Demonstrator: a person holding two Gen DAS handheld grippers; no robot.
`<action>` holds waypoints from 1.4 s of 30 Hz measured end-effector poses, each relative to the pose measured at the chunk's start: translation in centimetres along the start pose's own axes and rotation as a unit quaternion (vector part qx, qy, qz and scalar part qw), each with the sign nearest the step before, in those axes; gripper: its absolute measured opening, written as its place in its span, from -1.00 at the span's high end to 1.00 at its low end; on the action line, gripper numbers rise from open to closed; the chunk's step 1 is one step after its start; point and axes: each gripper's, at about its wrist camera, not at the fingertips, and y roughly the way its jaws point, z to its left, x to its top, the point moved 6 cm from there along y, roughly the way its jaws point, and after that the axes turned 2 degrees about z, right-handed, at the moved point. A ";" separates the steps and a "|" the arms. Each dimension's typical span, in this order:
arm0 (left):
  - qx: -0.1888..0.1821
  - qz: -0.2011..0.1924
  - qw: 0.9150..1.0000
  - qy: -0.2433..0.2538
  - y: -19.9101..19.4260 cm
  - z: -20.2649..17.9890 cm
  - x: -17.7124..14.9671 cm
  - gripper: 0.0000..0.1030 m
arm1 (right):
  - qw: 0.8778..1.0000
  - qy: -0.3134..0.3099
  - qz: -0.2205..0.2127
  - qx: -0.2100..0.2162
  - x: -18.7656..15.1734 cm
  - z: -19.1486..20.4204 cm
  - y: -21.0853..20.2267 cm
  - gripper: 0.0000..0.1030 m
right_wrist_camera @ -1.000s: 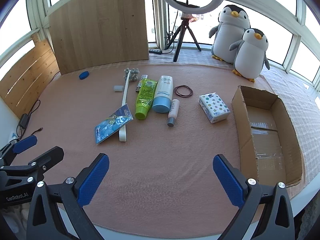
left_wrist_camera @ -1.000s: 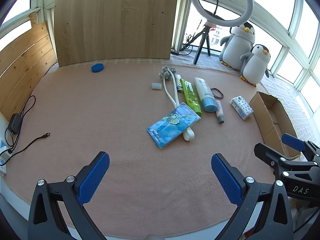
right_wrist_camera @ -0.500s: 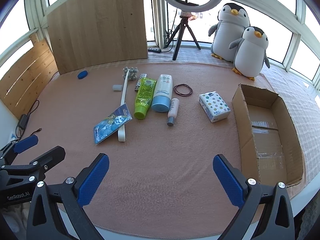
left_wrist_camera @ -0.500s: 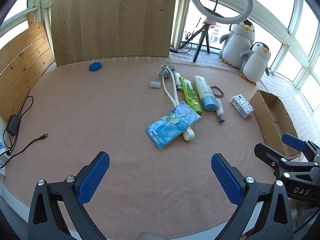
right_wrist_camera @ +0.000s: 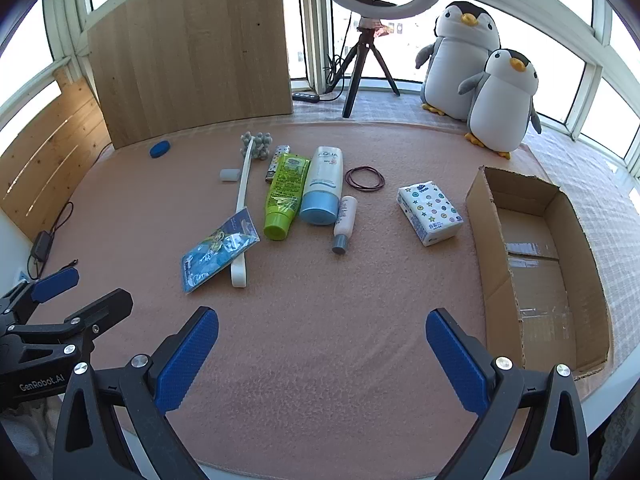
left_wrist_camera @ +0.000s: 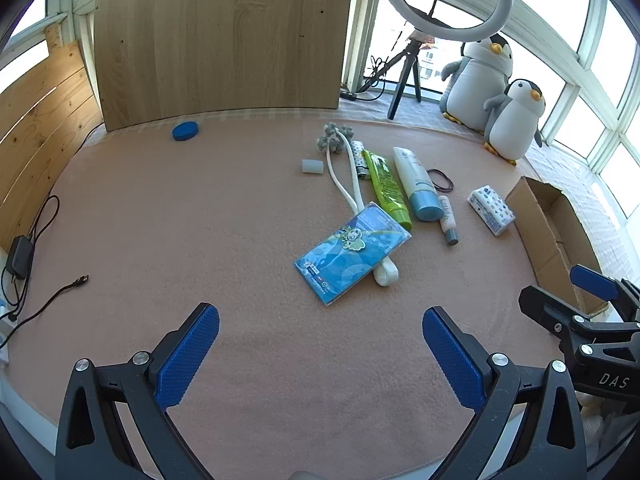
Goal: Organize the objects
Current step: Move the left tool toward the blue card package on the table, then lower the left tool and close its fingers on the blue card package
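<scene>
Loose items lie in a row on the pink mat: a blue packet [left_wrist_camera: 352, 252] [right_wrist_camera: 218, 250] resting on a white long-handled brush [right_wrist_camera: 242, 208], a green tube [right_wrist_camera: 286, 196], a white-and-blue tube [right_wrist_camera: 323, 186], a small bottle [right_wrist_camera: 345, 224], hair ties [right_wrist_camera: 365, 178] and a tissue pack [right_wrist_camera: 430, 214] [left_wrist_camera: 491, 210]. An open cardboard box [right_wrist_camera: 536, 264] sits at the right. My left gripper [left_wrist_camera: 320, 356] and right gripper [right_wrist_camera: 322, 354] both hover open over the near edge, holding nothing, well short of the items.
A blue disc [left_wrist_camera: 185, 131] and a small white cylinder [left_wrist_camera: 312, 166] lie farther back. Two plush penguins [right_wrist_camera: 480, 76], a ring light on a tripod [right_wrist_camera: 366, 40] and a wooden board [right_wrist_camera: 192, 52] stand behind. A charger and cable [left_wrist_camera: 24, 264] lie at the left edge.
Both views have shifted a little; the items sit slightly farther off and lower in frame. Both grippers stay open and nothing on the mat has moved.
</scene>
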 end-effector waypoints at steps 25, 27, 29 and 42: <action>-0.007 0.028 0.996 0.079 8.3 -4.9 5.6 -1.00 | 0.997 0.061 0.016 -0.039 -1.4 -4.7 0.2 -0.99; -0.005 0.035 0.996 0.084 9.2 -5.3 5.9 -1.00 | 0.997 0.067 0.018 -0.042 -1.5 -5.2 0.2 -0.99; -0.002 0.040 0.995 0.088 10.2 -5.9 6.2 -1.00 | 0.996 0.071 0.020 -0.043 -1.7 -5.5 0.2 -0.99; 0.044 0.059 0.991 0.112 14.4 -7.1 7.3 -1.00 | 0.995 0.086 0.026 -0.048 -2.2 -7.0 0.6 -0.98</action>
